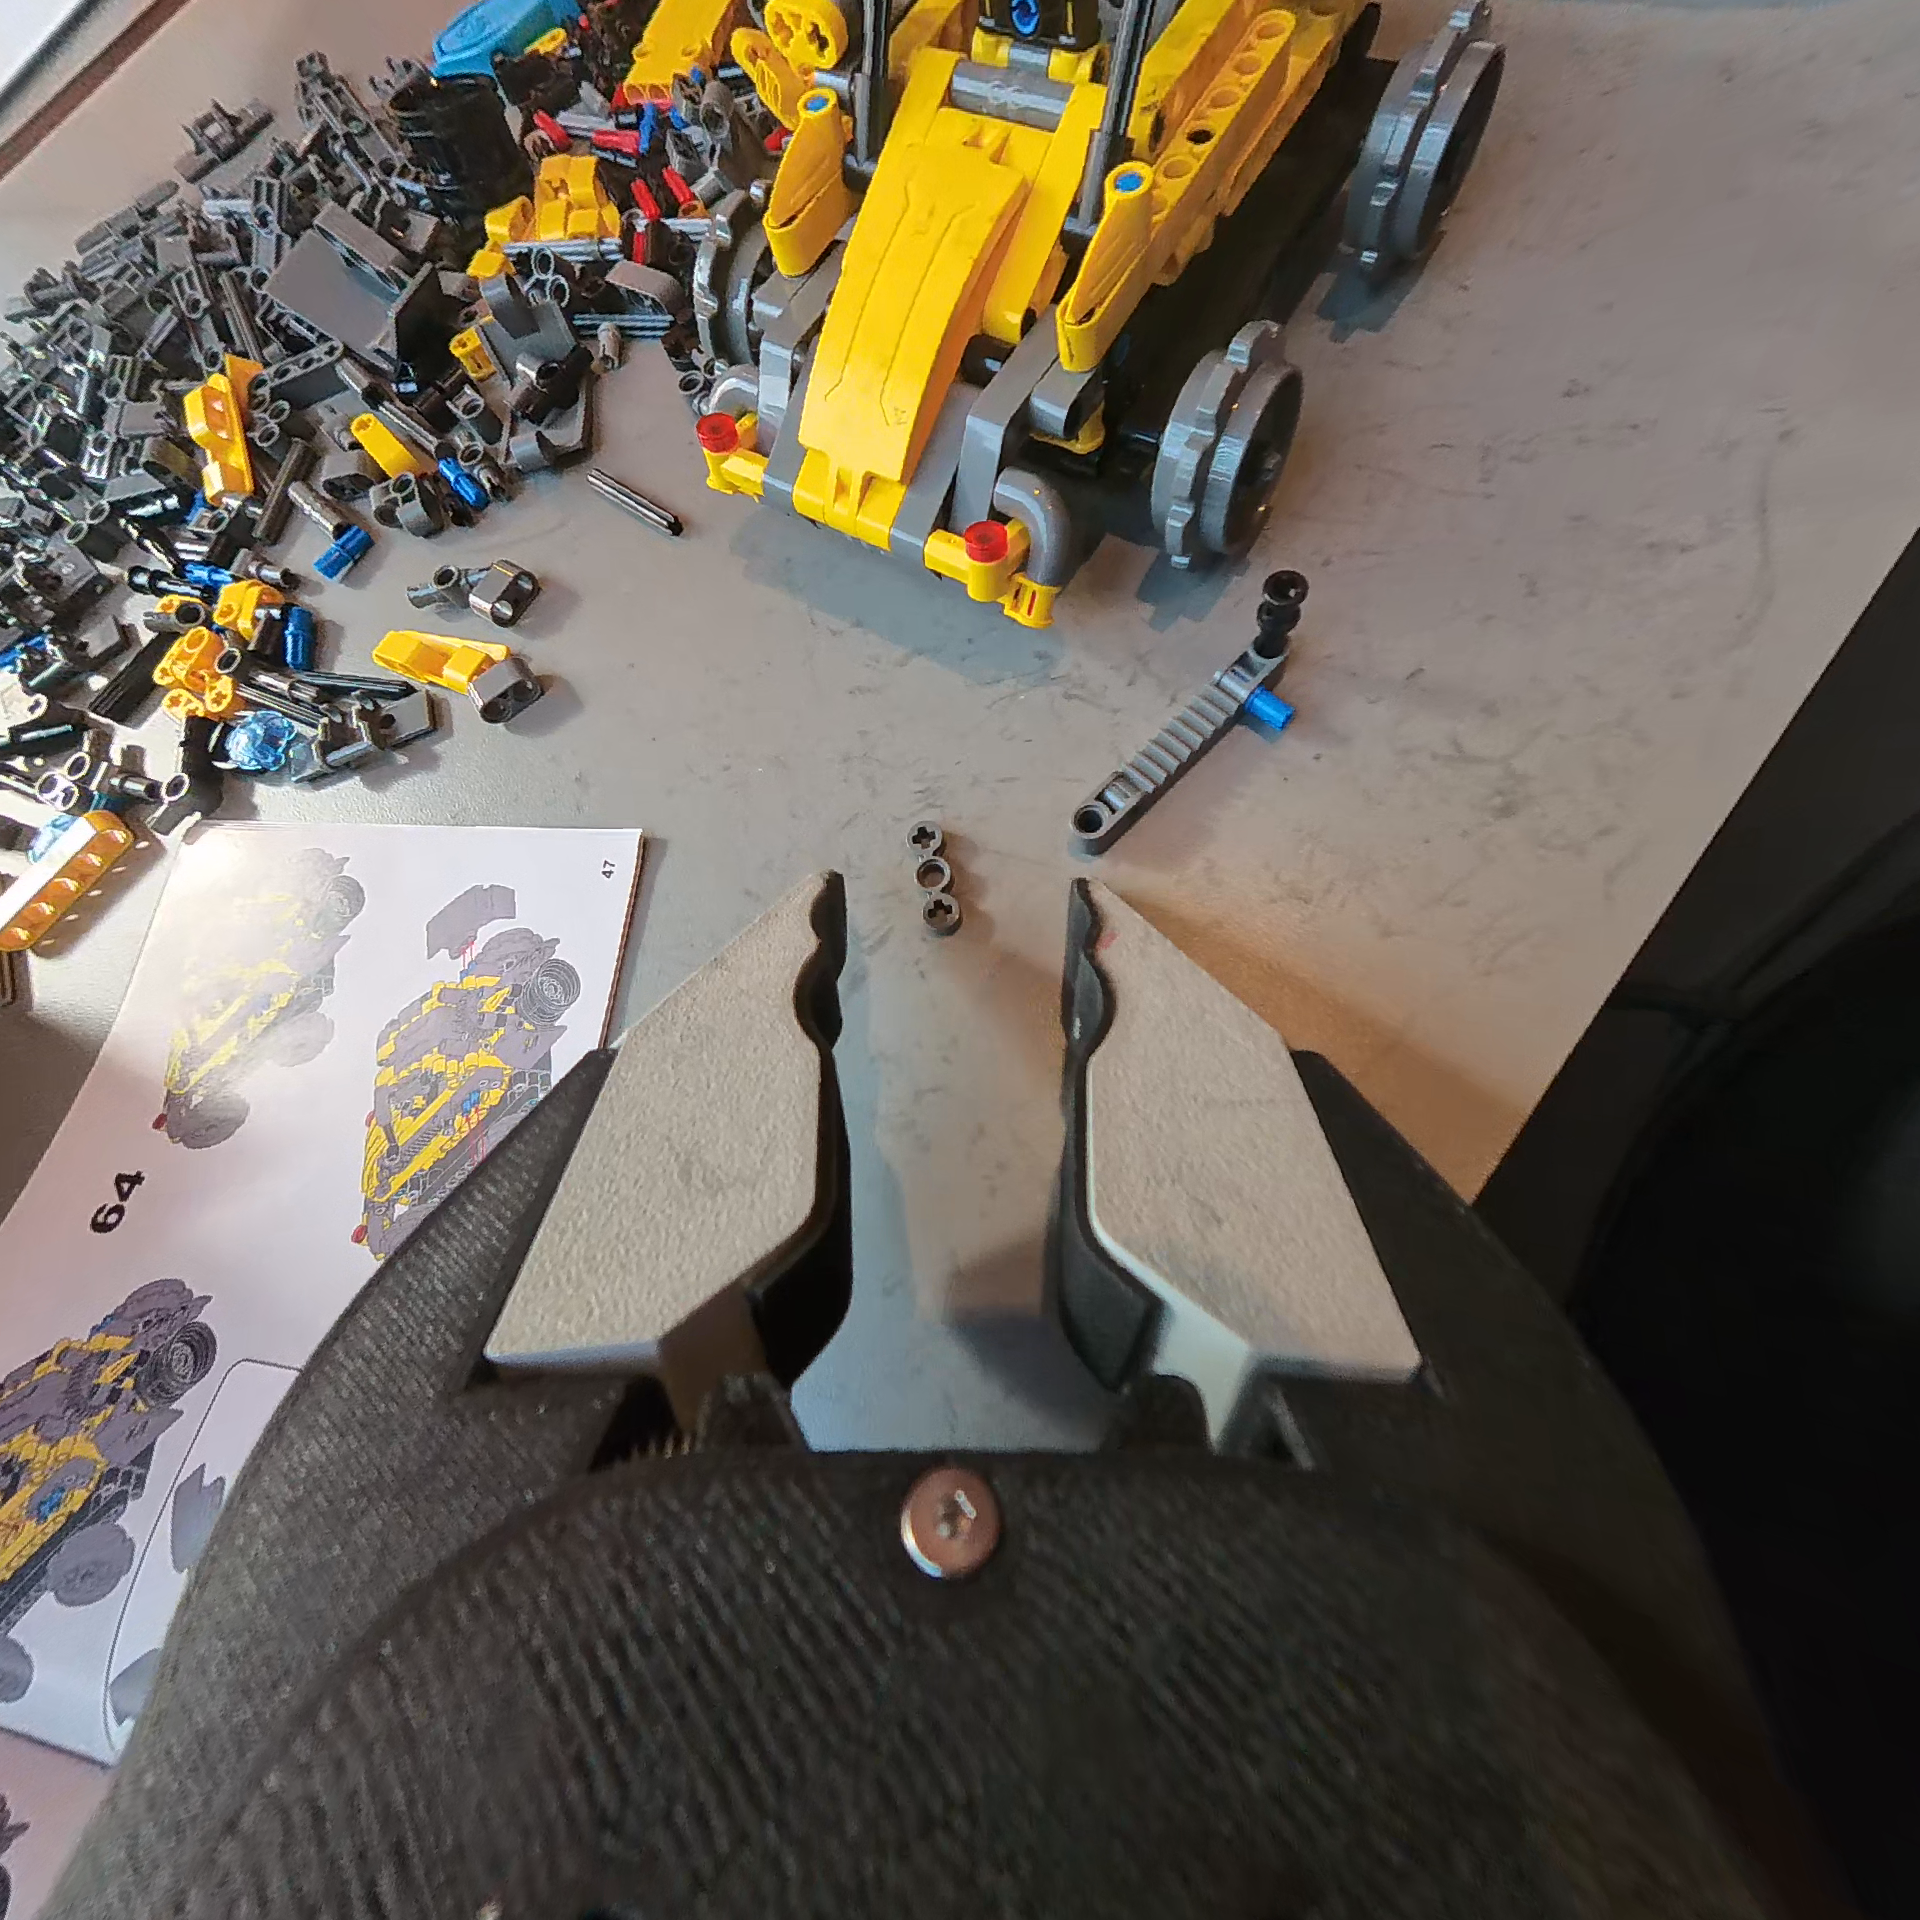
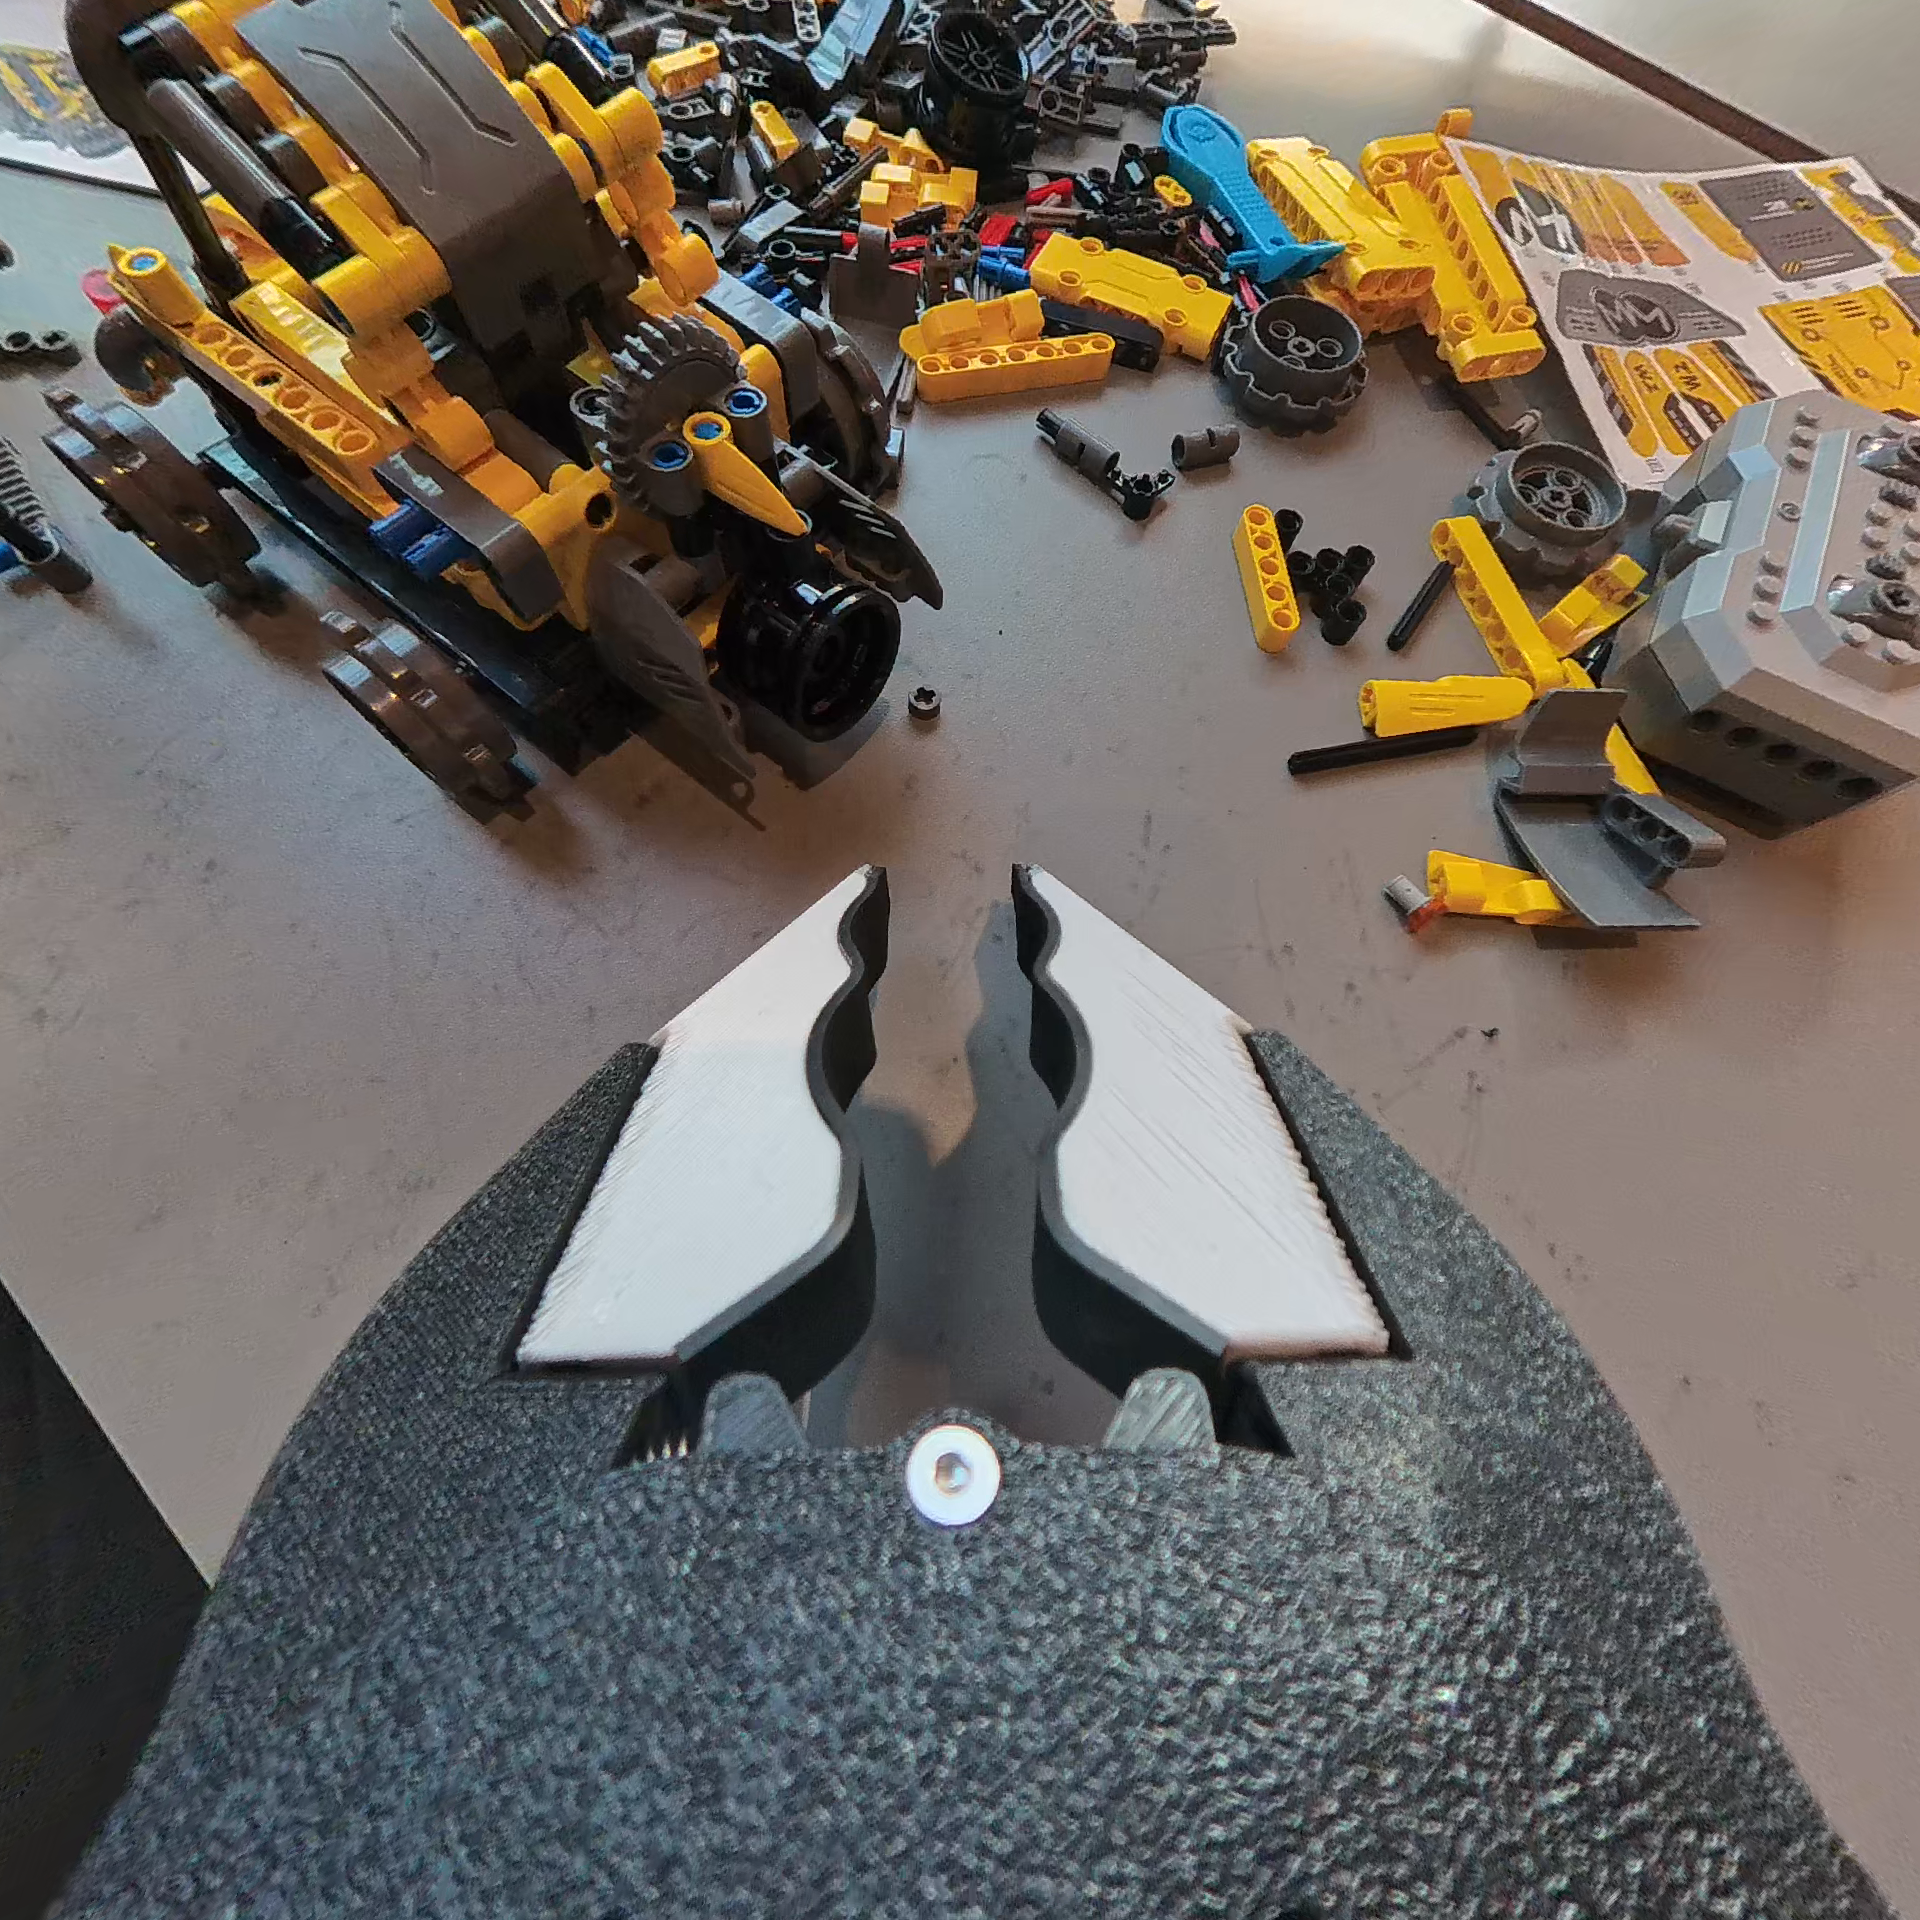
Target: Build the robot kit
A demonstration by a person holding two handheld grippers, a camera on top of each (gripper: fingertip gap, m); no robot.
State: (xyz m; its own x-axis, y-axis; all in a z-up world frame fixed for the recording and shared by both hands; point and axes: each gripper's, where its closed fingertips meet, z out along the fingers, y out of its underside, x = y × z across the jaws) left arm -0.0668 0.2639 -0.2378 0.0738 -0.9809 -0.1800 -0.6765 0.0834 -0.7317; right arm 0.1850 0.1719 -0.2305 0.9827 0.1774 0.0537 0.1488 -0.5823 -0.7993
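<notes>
While both grippers sit low over the grey table (image 1: 1455,520), neither holds anything. Left gripper (image 1: 956,896): fingers spread wide, empty. Nearest thing is a small dark grey three-hole liftarm (image 1: 937,881) lying flat on the table just ahead of the fingertips, roughly centred on the gap, not touched by either finger. Ahead and right of it, a grey toothed gear rack (image 1: 1184,753) with a blue pin (image 1: 1270,709) and a black connector (image 1: 1280,608) at its far end. Beyond that, the yellow-and-grey brick-built vehicle (image 1: 935,312) stands on grey wheel hubs, its end with the red studs facing the camera. Left of the gripper: an open instruction booklet (image 1: 343,1049), partly under the left finger in view; behind it a loose heap of dark, yellow and blue parts (image 1: 260,416).

Right gripper (image 2: 950,878): fingers apart with a moderate gap, empty, over bare table. Closest item is a tiny dark bush (image 2: 923,700), ahead of the tips and apart from them, next to the vehicle's black wheel hub (image 2: 821,655). Same vehicle (image 2: 436,343) fills upper left here, a dark grey bevel gear (image 2: 670,410) on its side. To the right: a black axle (image 2: 1382,750), a yellow five-hole beam (image 2: 1270,577), a grey curved panel (image 2: 1590,842), a large light grey block (image 2: 1766,582) with studs and pin holes, and a sticker sheet (image 2: 1704,281). A blue brick separator (image 2: 1236,197) lies in the far pile.
</notes>
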